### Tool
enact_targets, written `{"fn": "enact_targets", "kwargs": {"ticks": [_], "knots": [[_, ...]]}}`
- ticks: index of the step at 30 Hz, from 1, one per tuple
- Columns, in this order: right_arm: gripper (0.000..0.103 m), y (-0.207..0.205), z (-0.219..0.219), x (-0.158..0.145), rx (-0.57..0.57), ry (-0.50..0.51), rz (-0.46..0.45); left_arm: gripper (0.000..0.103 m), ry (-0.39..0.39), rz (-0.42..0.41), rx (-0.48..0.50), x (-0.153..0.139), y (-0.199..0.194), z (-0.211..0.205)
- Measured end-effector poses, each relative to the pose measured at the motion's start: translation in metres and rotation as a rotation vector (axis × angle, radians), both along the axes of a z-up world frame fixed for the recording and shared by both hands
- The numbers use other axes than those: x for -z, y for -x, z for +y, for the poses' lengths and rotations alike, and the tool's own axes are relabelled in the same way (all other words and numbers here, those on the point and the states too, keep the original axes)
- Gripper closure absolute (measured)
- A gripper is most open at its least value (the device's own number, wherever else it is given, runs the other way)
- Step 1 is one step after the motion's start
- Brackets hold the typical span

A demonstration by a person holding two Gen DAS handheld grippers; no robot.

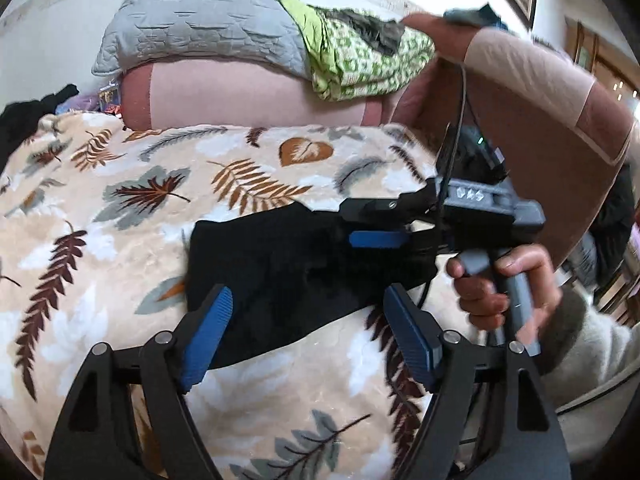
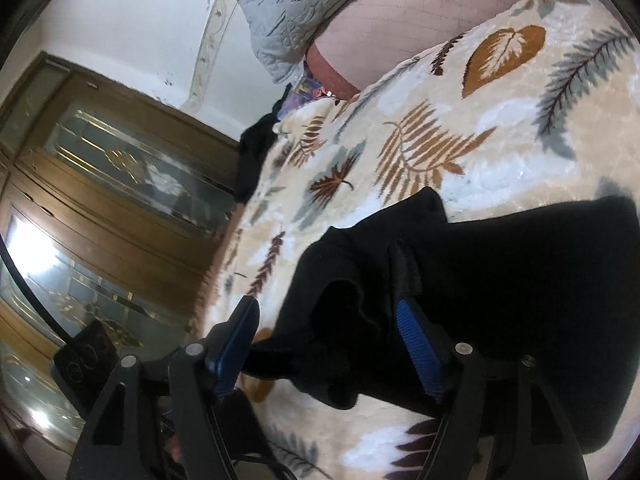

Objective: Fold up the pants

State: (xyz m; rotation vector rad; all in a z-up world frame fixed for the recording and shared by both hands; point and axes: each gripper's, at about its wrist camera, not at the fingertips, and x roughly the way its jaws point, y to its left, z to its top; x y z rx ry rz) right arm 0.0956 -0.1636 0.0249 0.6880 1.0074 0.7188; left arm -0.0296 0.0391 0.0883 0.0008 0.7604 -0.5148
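I'm holding my left gripper point(image 1: 308, 334) and right gripper point(image 2: 328, 344) unclenched, gripping nothing. The folded black fabric pants point(image 1: 288, 268) are lying as a rumpled, compact bundle on the cream leaf-patterned plush blanket point(image 1: 120, 208).

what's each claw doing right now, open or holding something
Left claw: open, holding nothing, above the folded black fabric pants.
Right claw: open, pads not pressing; the pants' black cloth lies between its fingers.

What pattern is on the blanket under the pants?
Cream blanket with brown, grey and orange leaves; clearest in the left wrist view.
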Motion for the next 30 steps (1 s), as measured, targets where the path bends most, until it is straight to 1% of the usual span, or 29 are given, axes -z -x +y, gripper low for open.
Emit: {"fn": "enact_targets", "kwargs": {"ticks": [2, 4, 5, 7, 8, 11, 13, 15, 17, 18, 19, 20, 21, 23, 25, 26, 30], "knots": [[0.028, 0.0, 0.005, 0.0, -0.015, 0.011, 0.002, 0.025, -0.041, 0.006, -0.032, 0.007, -0.003, 0.0], [0.028, 0.0, 0.012, 0.001, -0.028, 0.041, 0.0, 0.025, -0.094, 0.018, -0.085, 0.018, -0.009, 0.001], [0.028, 0.0, 0.014, 0.002, -0.028, 0.05, 0.002, 0.025, -0.108, 0.022, -0.102, 0.023, -0.012, 0.001], [0.028, -0.001, 0.014, 0.006, -0.024, 0.034, 0.021, 0.025, -0.1, 0.055, -0.109, 0.035, -0.018, 0.001], [0.028, -0.002, 0.014, 0.009, -0.021, 0.023, 0.035, 0.025, -0.086, 0.089, -0.096, 0.042, -0.021, -0.003], [0.028, -0.006, 0.022, 0.017, -0.039, 0.017, 0.075, 0.025, -0.019, 0.139, -0.039, 0.055, -0.024, -0.017], [0.028, -0.008, 0.027, 0.017, -0.041, 0.007, 0.075, 0.025, 0.031, 0.165, -0.041, 0.062, -0.027, -0.021], [0.028, -0.012, 0.031, 0.021, -0.027, -0.005, 0.099, 0.025, 0.084, 0.194, -0.056, 0.065, -0.03, -0.018], [0.029, -0.015, 0.039, 0.023, -0.032, 0.022, 0.112, 0.025, 0.112, 0.2, -0.057, 0.062, -0.028, -0.012], [0.033, -0.016, 0.045, 0.024, -0.039, 0.054, 0.11, 0.025, 0.113, 0.199, -0.059, 0.059, -0.027, -0.009], [0.05, -0.016, 0.049, 0.025, -0.043, 0.083, 0.105, 0.025, 0.108, 0.195, -0.065, 0.055, -0.024, -0.005], [0.063, -0.015, 0.053, 0.026, -0.047, 0.116, 0.098, 0.025, 0.102, 0.185, -0.075, 0.051, -0.021, 0.0], [0.09, -0.014, 0.057, 0.026, -0.06, 0.158, 0.088, 0.025, 0.095, 0.172, -0.086, 0.047, -0.018, 0.005], [0.093, -0.011, 0.054, 0.02, -0.061, 0.165, 0.061, 0.025, 0.082, 0.159, -0.106, 0.042, -0.015, 0.012], [0.094, -0.007, 0.045, 0.001, -0.059, 0.167, -0.001, 0.025, 0.076, 0.138, -0.122, 0.034, -0.013, 0.018], [0.094, -0.004, 0.037, -0.014, -0.048, 0.179, -0.05, 0.025, 0.076, 0.128, -0.123, 0.03, -0.014, 0.02], [0.094, 0.004, 0.005, -0.06, -0.017, 0.222, -0.173, 0.025, 0.089, 0.075, -0.115, 0.013, -0.014, 0.016]]}}
